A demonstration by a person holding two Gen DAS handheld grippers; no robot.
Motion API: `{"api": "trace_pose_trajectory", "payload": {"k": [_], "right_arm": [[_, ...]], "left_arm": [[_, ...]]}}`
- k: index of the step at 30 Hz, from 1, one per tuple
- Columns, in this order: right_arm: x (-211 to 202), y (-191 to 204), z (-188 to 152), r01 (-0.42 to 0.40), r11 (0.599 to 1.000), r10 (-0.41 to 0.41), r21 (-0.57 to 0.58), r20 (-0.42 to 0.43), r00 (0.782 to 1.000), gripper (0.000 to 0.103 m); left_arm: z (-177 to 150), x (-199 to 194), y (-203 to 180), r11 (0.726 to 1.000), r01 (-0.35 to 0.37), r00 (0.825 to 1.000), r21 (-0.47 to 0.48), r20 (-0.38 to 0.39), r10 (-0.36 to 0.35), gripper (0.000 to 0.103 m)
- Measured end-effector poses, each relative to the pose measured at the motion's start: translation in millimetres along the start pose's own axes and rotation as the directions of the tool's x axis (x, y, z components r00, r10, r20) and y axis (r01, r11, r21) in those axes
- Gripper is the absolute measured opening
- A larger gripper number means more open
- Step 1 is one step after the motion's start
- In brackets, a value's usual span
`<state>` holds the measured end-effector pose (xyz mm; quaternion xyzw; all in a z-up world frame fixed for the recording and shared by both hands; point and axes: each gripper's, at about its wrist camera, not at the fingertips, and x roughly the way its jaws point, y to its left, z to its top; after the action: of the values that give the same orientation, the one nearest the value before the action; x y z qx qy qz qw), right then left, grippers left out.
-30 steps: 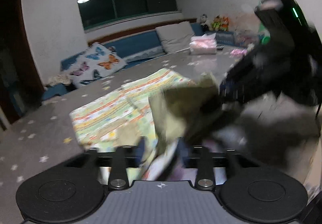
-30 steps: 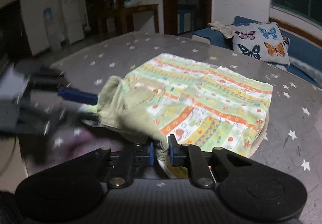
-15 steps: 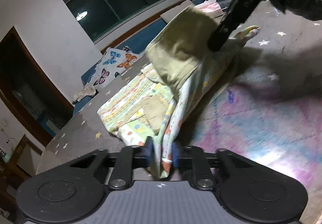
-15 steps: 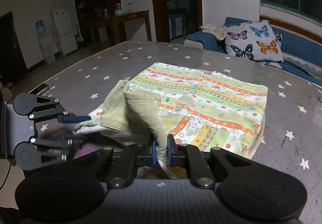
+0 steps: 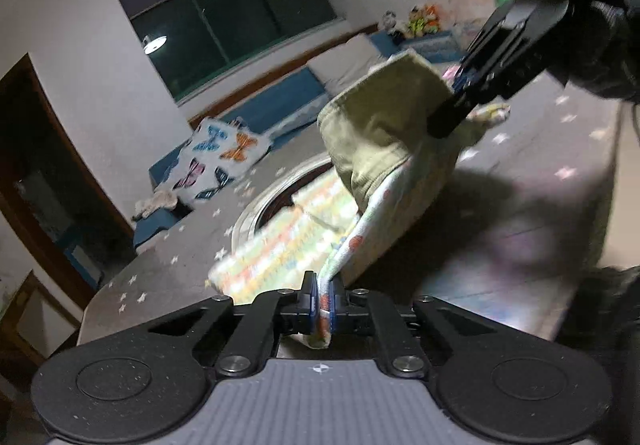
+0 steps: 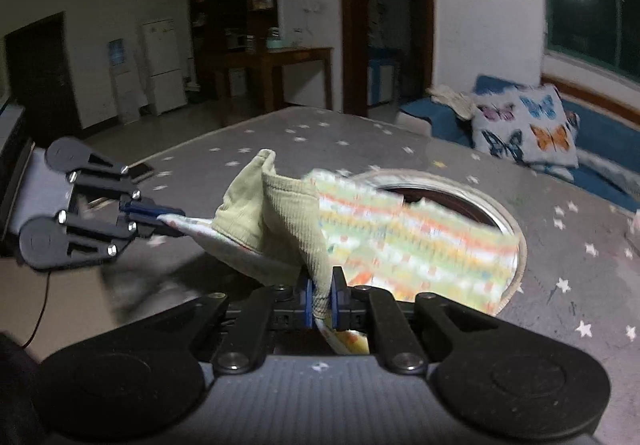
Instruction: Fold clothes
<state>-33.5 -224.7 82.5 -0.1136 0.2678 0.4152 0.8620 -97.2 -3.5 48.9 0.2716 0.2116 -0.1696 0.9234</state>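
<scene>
**Both grippers pinch the garment's near edge, lifted off the star-print surface**

Closest to the left wrist camera, the left gripper (image 5: pixel 324 303) has its fingers closed on a thin edge of the patterned garment (image 5: pixel 280 245); its jaws have just been closing, with that cloth between them. In the right wrist view, the right gripper (image 6: pixel 321 303) is likewise clamped on a fold of the same garment (image 6: pixel 412 245), where the olive-green ribbed part (image 6: pixel 288 213) meets the striped print.

Between the two grippers the cloth hangs raised and slack, the green part bunched upward. From the left camera, the right gripper (image 5: pixel 460 101) appears above and beyond, its tips buried in the green cloth. The rest of the garment trails down onto the grey star-print surface (image 6: pixel 580 285), blurred, lying partly across a round light-rimmed opening (image 6: pixel 472 197) in that surface.

Farther off, a butterfly-print cushion (image 6: pixel 524 129) leans on a blue bench seat (image 5: pixel 280 101) under a dark window (image 5: pixel 232 21). At the far right of the left view, soft toys (image 5: pixel 424 15) sit in a row.
</scene>
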Motion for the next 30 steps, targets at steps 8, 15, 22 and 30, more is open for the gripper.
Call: {"api": "trace_pose_trajectory", "payload": {"k": [8,15,22,30], "right_arm": [[2,-8,29,-0.001,1.000,0.001,-0.003,0.025,1.000,0.007],[69,-64,74,0.022,0.998,-0.021,0.050,-0.022,1.000,0.007],[164,-107,73,0.091,0.989,-0.075,0.119,-0.135,0.988,0.009],[186,-142,37,0.211,0.946,-0.178,0.248,-0.148,0.973,0.023]], "left_arm": [[22,16,37,0.993,-0.012,1.000,-0.118,0.012,0.014,0.007],[38,90,89,0.978,-0.023,0.999,-0.206,-0.051,0.013,0.007],[28,186,121,0.943,-0.042,0.979,-0.329,-0.202,-0.027,0.007],[-2,223,124,0.907,-0.098,0.960,-0.410,-0.279,-0.023,0.021]]}}
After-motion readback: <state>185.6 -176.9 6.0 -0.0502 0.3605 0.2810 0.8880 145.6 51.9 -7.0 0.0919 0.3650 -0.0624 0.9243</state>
